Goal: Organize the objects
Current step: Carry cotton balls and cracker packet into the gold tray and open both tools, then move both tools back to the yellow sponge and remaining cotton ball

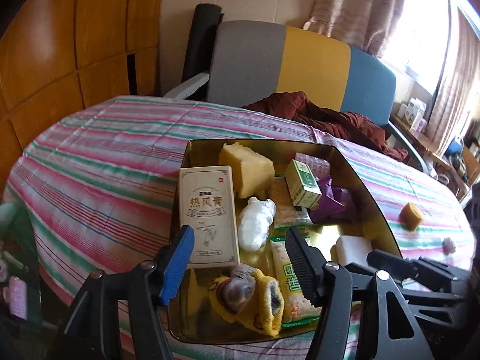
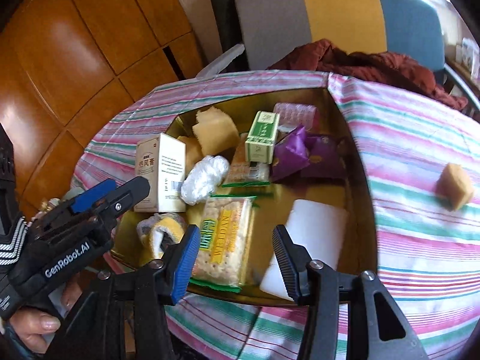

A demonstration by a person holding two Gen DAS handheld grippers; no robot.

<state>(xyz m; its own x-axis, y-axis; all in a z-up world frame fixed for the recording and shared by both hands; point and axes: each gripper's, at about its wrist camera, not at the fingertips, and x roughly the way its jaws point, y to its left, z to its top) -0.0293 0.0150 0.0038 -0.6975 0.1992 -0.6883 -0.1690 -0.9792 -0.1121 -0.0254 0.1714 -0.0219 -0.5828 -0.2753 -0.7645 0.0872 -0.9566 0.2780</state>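
Observation:
An open gold tin (image 1: 378, 207) (image 2: 361, 180) on the striped tablecloth holds a beige box (image 1: 207, 213) (image 2: 160, 171), a yellow sponge (image 1: 246, 168), a white wrapped bundle (image 1: 256, 223), a green box (image 1: 301, 183) (image 2: 261, 141), purple packets (image 2: 303, 153), a cracker packet (image 2: 225, 240), a yellow sock (image 1: 255, 297) and a white block (image 2: 312, 234). My left gripper (image 1: 240, 261) (image 2: 127, 186) is open above the sock, beside the beige box. My right gripper (image 2: 237, 258) hovers open over the cracker packet and the white block.
A loose yellow sponge piece (image 1: 412, 216) (image 2: 454, 190) lies on the cloth right of the tin. A dark red garment (image 1: 330, 117) is heaped at the table's far edge before a grey, yellow and blue chair (image 1: 300, 60). Wooden cabinets (image 1: 75, 45) stand on the left.

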